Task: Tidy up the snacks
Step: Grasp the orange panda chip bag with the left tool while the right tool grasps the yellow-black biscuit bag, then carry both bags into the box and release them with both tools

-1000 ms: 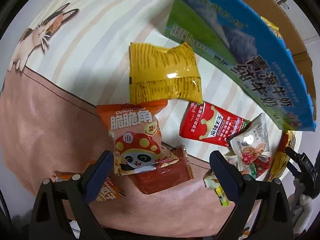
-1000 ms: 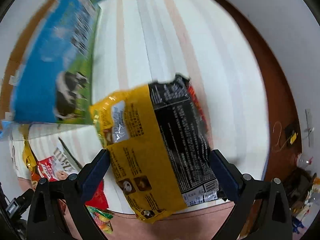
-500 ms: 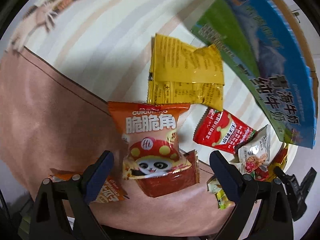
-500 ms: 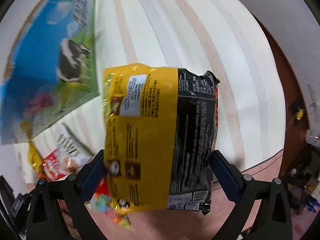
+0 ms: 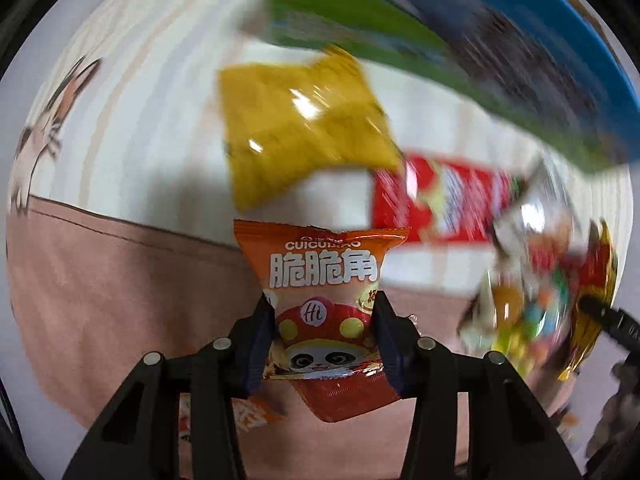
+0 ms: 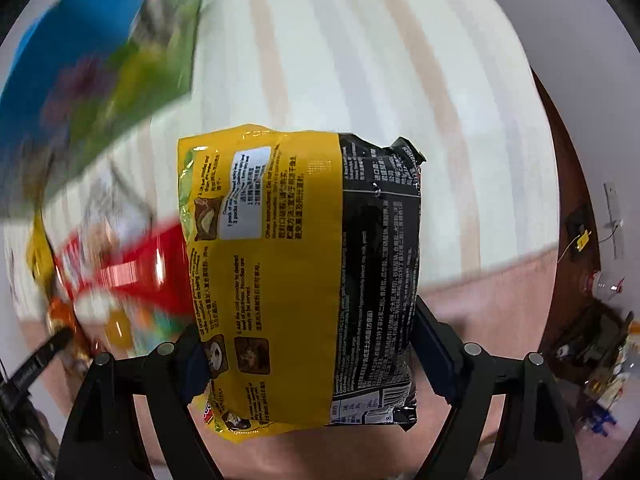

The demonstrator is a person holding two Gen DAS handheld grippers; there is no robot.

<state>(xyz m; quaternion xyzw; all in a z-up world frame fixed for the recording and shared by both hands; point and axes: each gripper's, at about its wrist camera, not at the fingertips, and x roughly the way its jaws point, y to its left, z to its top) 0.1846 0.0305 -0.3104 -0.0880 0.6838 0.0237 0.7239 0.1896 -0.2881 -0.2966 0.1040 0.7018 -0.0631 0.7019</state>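
Observation:
My left gripper [image 5: 322, 334] is shut on an orange panda snack bag [image 5: 322, 280] and holds it upright over the pink edge of the cloth. Beyond it lie a yellow packet [image 5: 304, 132], a red packet [image 5: 440, 204] and a blurred heap of small sweets [image 5: 532, 304]. My right gripper [image 6: 310, 350] is shut on a large yellow-and-black noodle pack [image 6: 300, 264], held above the striped cloth [image 6: 360, 60]. The blue-and-green milk carton box shows at the upper right of the left wrist view [image 5: 520, 40] and the upper left of the right wrist view [image 6: 92, 60].
A dark red packet [image 5: 348, 396] and an orange packet [image 5: 248, 416] lie under my left gripper. A cat picture [image 5: 44, 136] is printed on the cloth at left. Red and small snacks [image 6: 116, 276] lie left of the noodle pack. Floor clutter [image 6: 600, 352] is at right.
My left gripper has closed on the orange panda bag and lifted it; the scene behind is now motion-blurred. My right gripper has turned the noodle pack more upright while still holding it.

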